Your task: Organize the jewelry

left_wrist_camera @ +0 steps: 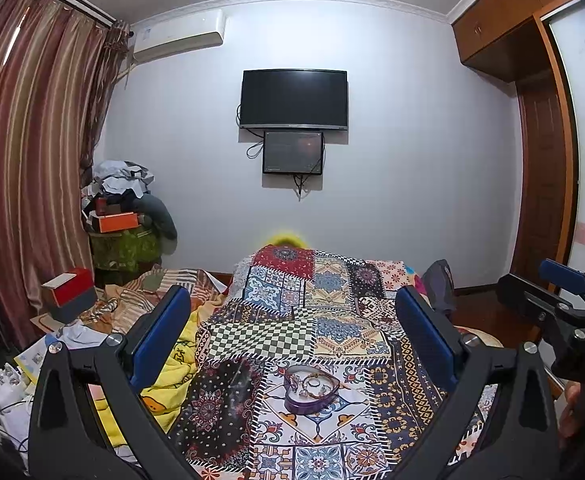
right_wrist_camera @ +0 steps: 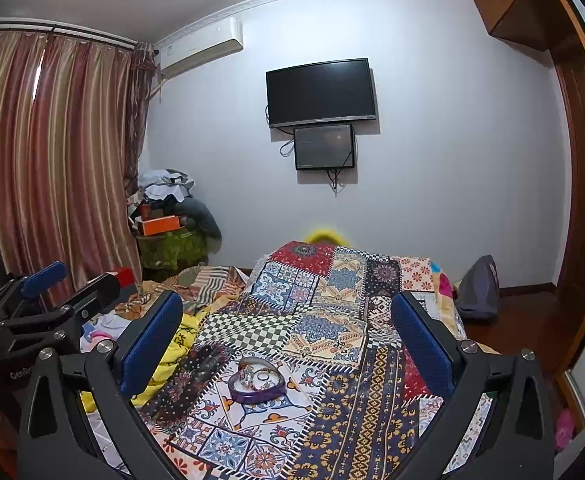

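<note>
A purple heart-shaped box (left_wrist_camera: 311,391) lies open on the patchwork bedspread (left_wrist_camera: 332,332), with rings and bracelets inside it. In the right wrist view the same box (right_wrist_camera: 257,380) sits left of centre on the bedspread (right_wrist_camera: 332,336). My left gripper (left_wrist_camera: 292,336) is raised above and short of the box, fingers wide open and nothing between them. My right gripper (right_wrist_camera: 288,338) hovers likewise, open and empty. The right gripper (left_wrist_camera: 564,300) shows at the right edge of the left wrist view, and the left gripper (right_wrist_camera: 48,292) at the left edge of the right wrist view.
A yellow blanket (left_wrist_camera: 176,364) and crumpled clothes lie left of the bedspread. A red and grey box (left_wrist_camera: 70,294) stands at the far left. A heap of boxes and clothes (left_wrist_camera: 128,216) fills the corner by the curtain. A grey bag (right_wrist_camera: 478,288) rests beside the bed's right edge.
</note>
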Action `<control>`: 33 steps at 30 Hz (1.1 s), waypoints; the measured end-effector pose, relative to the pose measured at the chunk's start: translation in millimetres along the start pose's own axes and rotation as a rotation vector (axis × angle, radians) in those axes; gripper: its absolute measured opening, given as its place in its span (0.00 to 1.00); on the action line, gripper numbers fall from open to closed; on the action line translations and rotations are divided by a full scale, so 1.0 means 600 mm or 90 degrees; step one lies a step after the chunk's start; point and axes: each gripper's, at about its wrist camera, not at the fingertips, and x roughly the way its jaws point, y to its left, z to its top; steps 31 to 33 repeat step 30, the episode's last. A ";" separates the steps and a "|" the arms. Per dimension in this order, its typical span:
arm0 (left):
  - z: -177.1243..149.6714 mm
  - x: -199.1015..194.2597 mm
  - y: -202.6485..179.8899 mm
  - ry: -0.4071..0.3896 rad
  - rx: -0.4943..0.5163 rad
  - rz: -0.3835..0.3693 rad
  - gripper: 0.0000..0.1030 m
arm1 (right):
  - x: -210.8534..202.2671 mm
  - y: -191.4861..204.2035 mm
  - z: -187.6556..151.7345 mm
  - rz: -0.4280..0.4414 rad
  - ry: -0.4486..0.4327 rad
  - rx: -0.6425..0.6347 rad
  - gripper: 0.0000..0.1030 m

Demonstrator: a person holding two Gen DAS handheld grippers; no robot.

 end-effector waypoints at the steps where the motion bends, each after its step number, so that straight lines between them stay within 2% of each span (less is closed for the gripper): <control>1: 0.000 0.000 0.000 0.000 0.000 -0.001 0.99 | 0.000 -0.001 -0.001 0.000 0.000 0.001 1.00; 33: -0.003 0.018 0.003 0.024 -0.012 -0.028 0.99 | 0.003 -0.006 -0.002 -0.012 0.006 -0.005 1.00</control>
